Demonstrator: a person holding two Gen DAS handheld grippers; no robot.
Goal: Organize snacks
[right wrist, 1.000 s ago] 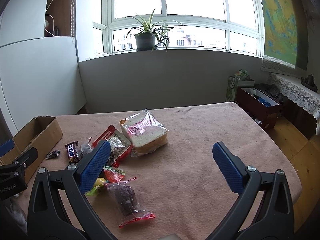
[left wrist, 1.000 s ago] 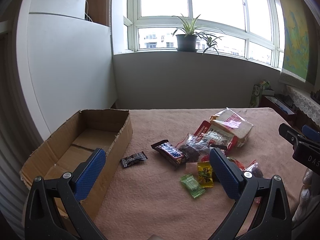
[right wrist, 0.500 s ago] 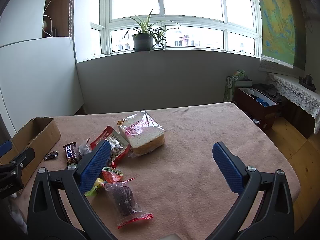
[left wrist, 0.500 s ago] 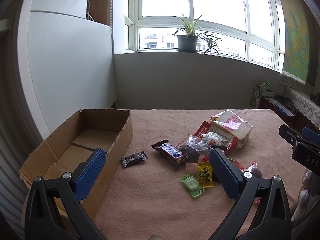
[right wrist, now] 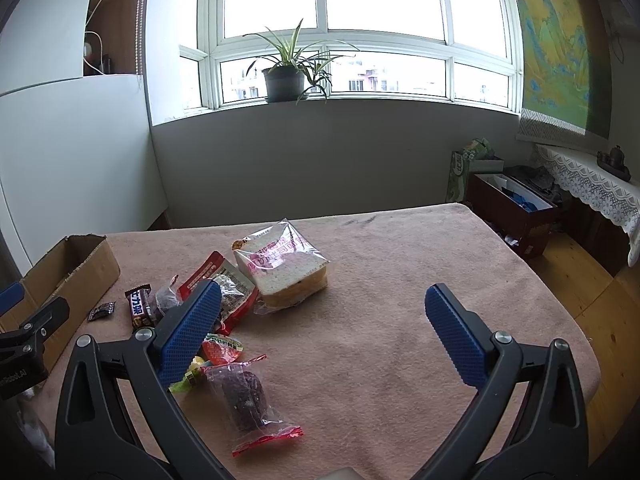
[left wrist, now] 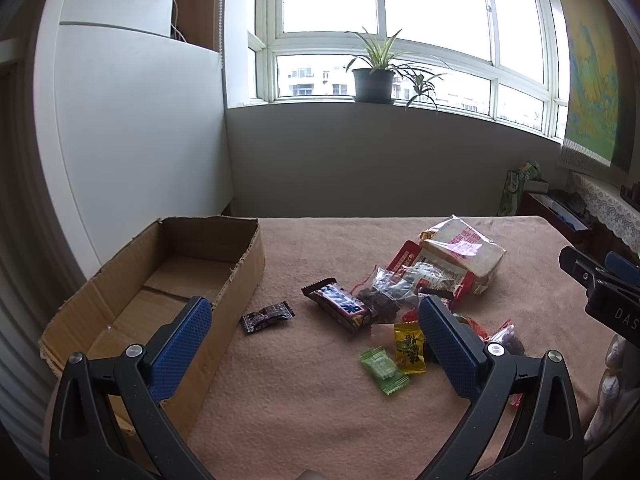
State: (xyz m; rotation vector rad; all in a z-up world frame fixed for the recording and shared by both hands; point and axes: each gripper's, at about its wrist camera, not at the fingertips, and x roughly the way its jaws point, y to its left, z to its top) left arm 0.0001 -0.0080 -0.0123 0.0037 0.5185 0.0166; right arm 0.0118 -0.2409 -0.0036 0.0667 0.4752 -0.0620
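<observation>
A cardboard box [left wrist: 192,264] stood open at the left of the tabletop [left wrist: 304,392]. The left tongs [left wrist: 312,344] hung wide open and empty above the tabletop. The snacks [left wrist: 404,292] lay in a loose pile right of the box, outside it; some wrappers overlapped, possibly touching. The right tongs [right wrist: 320,324] were likewise wide open, holding nothing.

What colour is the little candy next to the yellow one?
Light green, lying beside the yellow candy; clearest in the left wrist view.
</observation>
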